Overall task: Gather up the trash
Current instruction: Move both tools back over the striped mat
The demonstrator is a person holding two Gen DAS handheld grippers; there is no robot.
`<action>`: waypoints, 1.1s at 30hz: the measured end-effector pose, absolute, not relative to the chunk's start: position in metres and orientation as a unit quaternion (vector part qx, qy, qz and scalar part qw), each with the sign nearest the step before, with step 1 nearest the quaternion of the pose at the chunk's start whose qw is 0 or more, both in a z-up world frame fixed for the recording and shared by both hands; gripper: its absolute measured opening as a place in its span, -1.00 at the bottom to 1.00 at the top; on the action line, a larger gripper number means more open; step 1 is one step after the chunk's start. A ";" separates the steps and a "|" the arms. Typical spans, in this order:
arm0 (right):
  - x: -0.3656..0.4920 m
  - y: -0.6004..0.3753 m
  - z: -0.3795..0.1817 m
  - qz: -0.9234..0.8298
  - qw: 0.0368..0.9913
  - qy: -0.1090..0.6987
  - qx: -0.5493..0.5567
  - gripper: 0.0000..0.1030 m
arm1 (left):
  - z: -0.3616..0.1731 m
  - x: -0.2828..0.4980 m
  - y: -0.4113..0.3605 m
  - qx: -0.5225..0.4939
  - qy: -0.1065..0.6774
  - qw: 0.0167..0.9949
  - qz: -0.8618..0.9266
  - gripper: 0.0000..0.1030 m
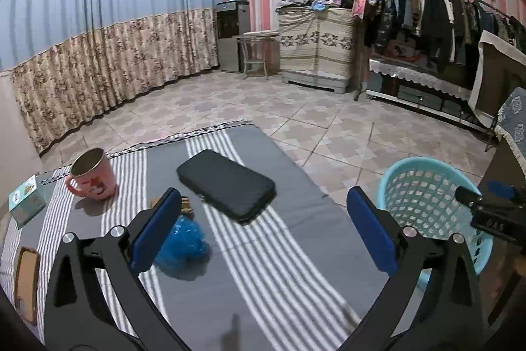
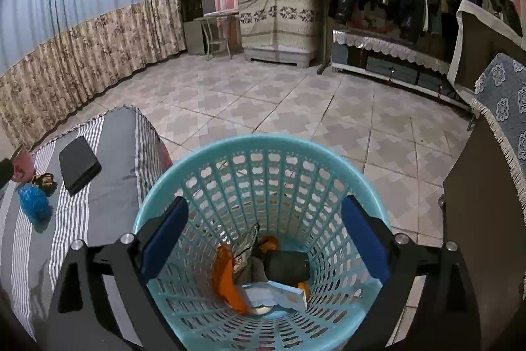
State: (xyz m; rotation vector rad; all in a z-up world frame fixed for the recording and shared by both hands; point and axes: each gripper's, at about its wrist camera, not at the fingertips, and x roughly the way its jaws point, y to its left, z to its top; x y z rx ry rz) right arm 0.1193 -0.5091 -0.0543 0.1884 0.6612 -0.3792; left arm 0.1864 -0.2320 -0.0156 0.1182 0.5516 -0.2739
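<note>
The pale-blue perforated plastic basket (image 2: pixel 263 219) stands on the tiled floor just beside the table covered in a grey and white striped cloth (image 1: pixel 263 252), a sensible spot, since anything lifted off the cloth can be carried across and dropped in. The right claw (image 2: pixel 263 239) hangs over its mouth with both blue pads spread wide and nothing between them. Down inside lie an orange wrapper (image 2: pixel 227 278), a dark rounded object (image 2: pixel 287 265) and a flat pale packet (image 2: pixel 279 293).

The left claw (image 1: pixel 263 229) hovers above the cloth, also spread wide and empty. The nearest trash is a crumpled blue plastic bag (image 1: pixel 185 240), lying just behind the left pad, partly hidden by it. It is a lump with no clear long axis, so I judge no special approach angle is needed. Just beyond it sits a small dark-and-gold wrapper (image 2: pixel 44 181), mostly hidden from the left camera.

The black rectangular phone-like slab (image 1: pixel 227 185) lies flat, its long axis running diagonally away to the left. The pink mug (image 1: pixel 92 175) stands upright, handle to the left; neither looks like trash.
</note>
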 end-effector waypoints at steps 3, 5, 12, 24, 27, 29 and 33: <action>0.122 -0.506 -0.053 -0.183 0.925 0.323 0.085 0.79 | -0.017 0.188 -0.224 0.055 0.274 0.951 -0.129 0.89; 0.122 -0.503 -0.053 -0.180 0.925 0.324 0.082 0.79 | -0.018 0.186 -0.220 0.054 0.274 0.952 -0.124 0.89; 0.117 -0.505 -0.048 -0.174 0.930 0.304 0.113 0.80 | -0.024 0.186 -0.196 0.043 0.278 0.954 -0.106 0.89; 0.114 -0.472 -0.035 -0.150 0.948 0.253 0.124 0.80 | -0.030 0.182 -0.146 0.036 0.278 0.958 -0.064 0.89; 0.119 -0.454 -0.034 -0.139 0.952 0.245 0.122 0.89 | -0.037 0.186 -0.136 0.031 0.289 0.955 -0.064 0.89; 0.125 -0.437 -0.036 -0.124 0.955 0.246 0.107 0.89 | -0.043 0.190 -0.131 0.028 0.298 0.952 -0.061 0.89; 0.137 -0.407 -0.040 -0.102 0.958 0.259 0.064 0.89 | -0.060 0.202 -0.127 0.021 0.321 0.945 -0.056 0.89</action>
